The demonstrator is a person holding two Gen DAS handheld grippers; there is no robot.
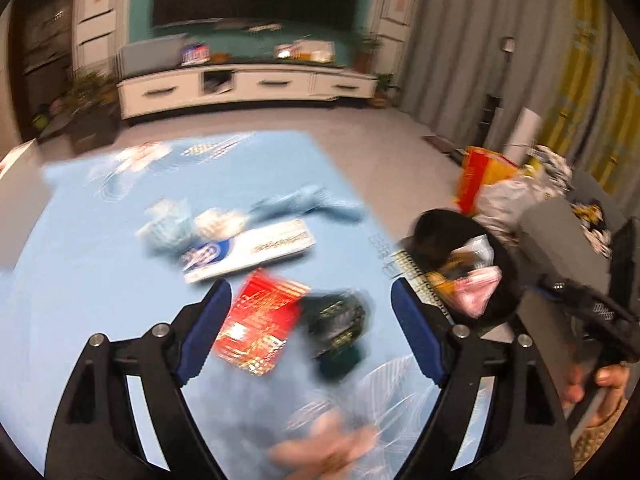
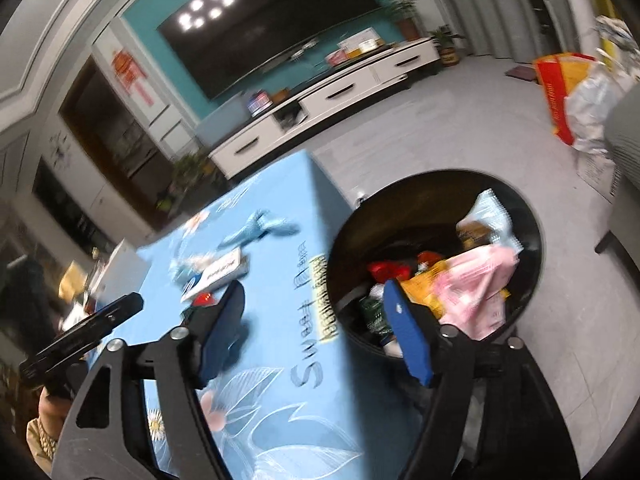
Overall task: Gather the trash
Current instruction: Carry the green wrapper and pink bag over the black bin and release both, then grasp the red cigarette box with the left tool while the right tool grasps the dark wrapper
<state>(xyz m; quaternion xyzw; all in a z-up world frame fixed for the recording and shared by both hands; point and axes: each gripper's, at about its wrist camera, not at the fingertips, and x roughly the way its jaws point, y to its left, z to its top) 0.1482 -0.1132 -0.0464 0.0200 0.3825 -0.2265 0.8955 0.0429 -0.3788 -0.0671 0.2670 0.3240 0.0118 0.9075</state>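
My left gripper [image 1: 310, 294] is open and empty above the blue tablecloth [image 1: 88, 280]. A red wrapper [image 1: 260, 322] and a dark green wrapper [image 1: 338, 316] lie between its fingers. Beyond them are a white and blue box [image 1: 248, 250], crumpled pale wrappers [image 1: 168, 224] and a blue glove [image 1: 308, 202]. My right gripper [image 2: 314, 300] is open and empty, over the gap between the table edge and the black bin [image 2: 532, 216]. The bin holds a pink wrapper [image 2: 476, 292], orange and red wrappers and a pale blue packet [image 2: 492, 216]. The bin also shows in the left wrist view [image 1: 504, 280].
A white TV cabinet [image 1: 248, 84] stands under a large TV [image 2: 272, 28] at the far wall. A red and yellow bag [image 2: 560, 92] and a white sack [image 2: 592, 108] sit on the floor at right. Grey furniture [image 1: 560, 248] stands beside the bin.
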